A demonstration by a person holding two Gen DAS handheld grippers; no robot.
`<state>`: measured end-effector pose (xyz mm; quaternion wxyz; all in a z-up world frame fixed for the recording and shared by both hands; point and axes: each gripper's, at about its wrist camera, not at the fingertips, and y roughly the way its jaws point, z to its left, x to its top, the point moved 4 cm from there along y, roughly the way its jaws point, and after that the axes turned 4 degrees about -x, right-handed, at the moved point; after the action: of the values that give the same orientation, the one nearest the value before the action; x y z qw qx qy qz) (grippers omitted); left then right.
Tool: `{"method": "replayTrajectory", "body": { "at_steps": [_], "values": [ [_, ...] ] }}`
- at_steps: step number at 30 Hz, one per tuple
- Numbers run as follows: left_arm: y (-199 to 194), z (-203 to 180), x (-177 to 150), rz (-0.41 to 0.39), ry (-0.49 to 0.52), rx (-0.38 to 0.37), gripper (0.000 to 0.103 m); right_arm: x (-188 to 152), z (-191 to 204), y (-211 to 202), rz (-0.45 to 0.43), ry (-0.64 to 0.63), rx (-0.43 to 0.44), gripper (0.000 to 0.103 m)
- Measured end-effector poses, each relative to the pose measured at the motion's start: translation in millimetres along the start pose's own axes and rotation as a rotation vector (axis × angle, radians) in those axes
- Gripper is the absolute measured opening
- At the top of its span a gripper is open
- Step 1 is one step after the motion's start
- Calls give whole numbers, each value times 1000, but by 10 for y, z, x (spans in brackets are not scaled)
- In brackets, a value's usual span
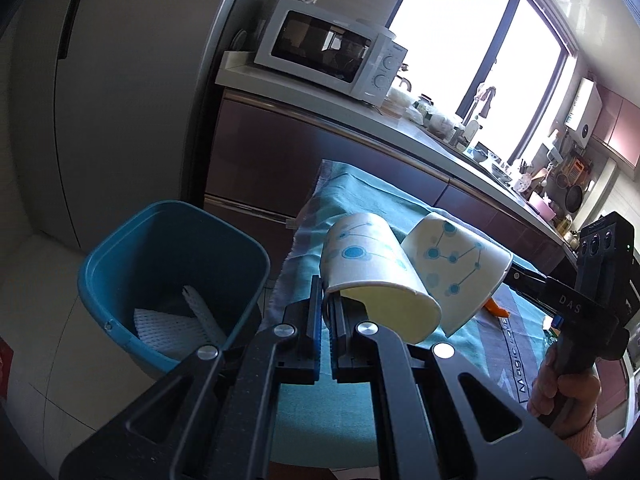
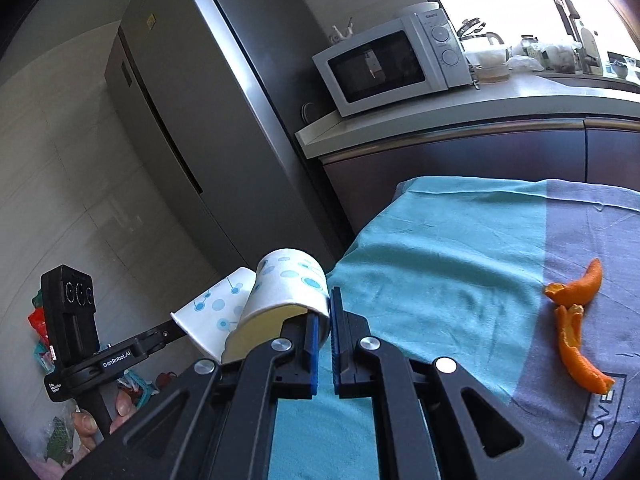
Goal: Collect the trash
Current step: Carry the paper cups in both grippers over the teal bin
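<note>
My left gripper [image 1: 326,296] is shut on the rim of a white paper cup with blue dots [image 1: 372,264], which lies on its side over the table's left end. To its right, my right gripper [image 1: 510,270] pinches the rim of a second dotted cup [image 1: 456,264]. A blue trash bin [image 1: 104,292] stands on the floor to the lower left, with white foam netting [image 1: 172,324] inside. In the right wrist view, my right gripper [image 2: 330,304] is clamped on its cup [image 2: 288,284]. At the left, the left gripper [image 2: 176,326] holds the other cup [image 2: 212,312]. Two orange peels [image 2: 576,284] [image 2: 580,356] lie on the cloth.
A teal and grey cloth [image 2: 440,260] covers the table. Behind it runs a kitchen counter [image 2: 440,116] with a microwave [image 2: 392,64] and several jars. A tall fridge [image 2: 192,100] stands at the left. A hand [image 1: 560,392] grips the right gripper's handle.
</note>
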<state>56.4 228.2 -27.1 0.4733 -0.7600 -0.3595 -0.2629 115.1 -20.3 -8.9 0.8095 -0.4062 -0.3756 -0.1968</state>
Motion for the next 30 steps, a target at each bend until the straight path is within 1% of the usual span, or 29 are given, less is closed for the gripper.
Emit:
{"method": "replayTrajectory", "body": {
  "at_steps": [6,19,25,30],
  "values": [
    [-76,185,4,-14,-22,37,3,3,108,179,34,-8,33,4],
    [-147,509,16,-26,-58,104,3,10,334,532,97,-28,67,4],
    [-169,711,47,-35,-74,149,3,26,463,717,125,-49,69,4],
    [-135,903,62,-30,-89,203,3,46,559,947,159,-64,63,4]
  ]
}}
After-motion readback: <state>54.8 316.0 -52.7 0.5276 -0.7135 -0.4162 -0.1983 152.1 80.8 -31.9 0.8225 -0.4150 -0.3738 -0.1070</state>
